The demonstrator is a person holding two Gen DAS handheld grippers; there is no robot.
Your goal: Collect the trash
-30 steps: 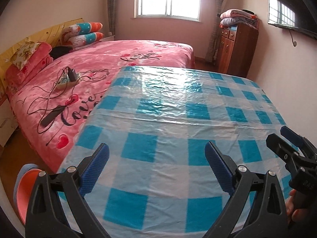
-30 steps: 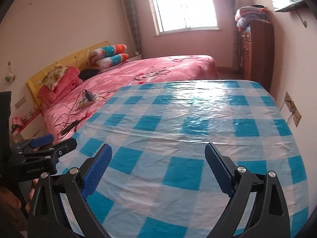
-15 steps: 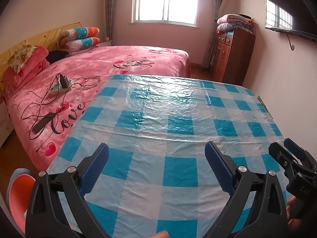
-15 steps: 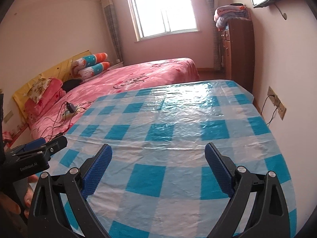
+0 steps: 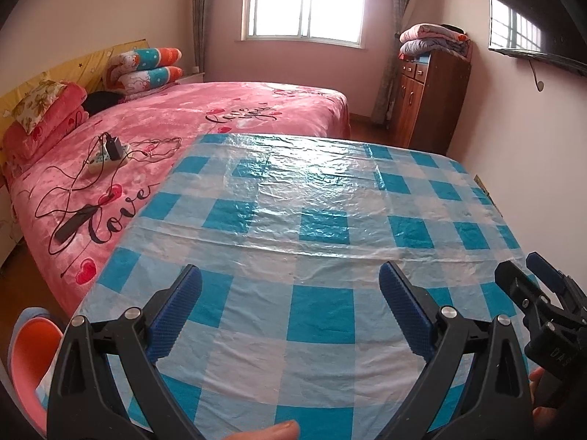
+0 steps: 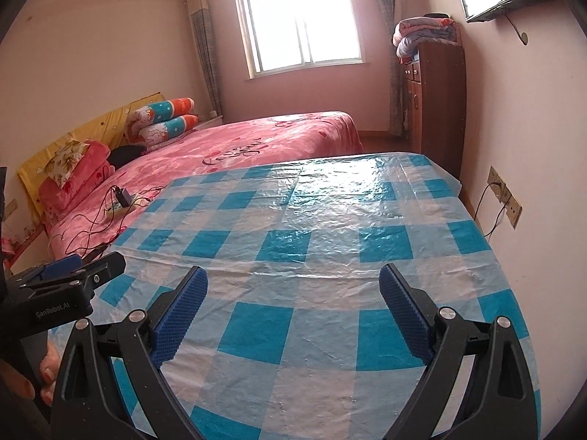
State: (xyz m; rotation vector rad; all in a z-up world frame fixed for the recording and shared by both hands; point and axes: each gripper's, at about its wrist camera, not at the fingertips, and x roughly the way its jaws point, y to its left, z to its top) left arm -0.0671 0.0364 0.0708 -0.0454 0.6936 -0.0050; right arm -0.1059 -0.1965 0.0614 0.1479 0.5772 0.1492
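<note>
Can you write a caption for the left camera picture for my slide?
Open left gripper over a blue checked tablecloth, pink bed behind.

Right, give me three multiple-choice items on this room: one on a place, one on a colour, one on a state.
1. Where does the power strip lie?
A. on the bed
B. on the table
C. on the cabinet

2. What colour are the tablecloth's dark squares?
A. red
B. blue
C. green

3. How do the jaws of the left tool stand?
A. shut on trash
B. shut, empty
C. open, empty

Answers:
1 A: it rests on the pink bed, with cords around it.
2 B: blue squares alternate with pale ones.
3 C: the pads stand wide apart, only cloth between; the right tool likewise.
</note>
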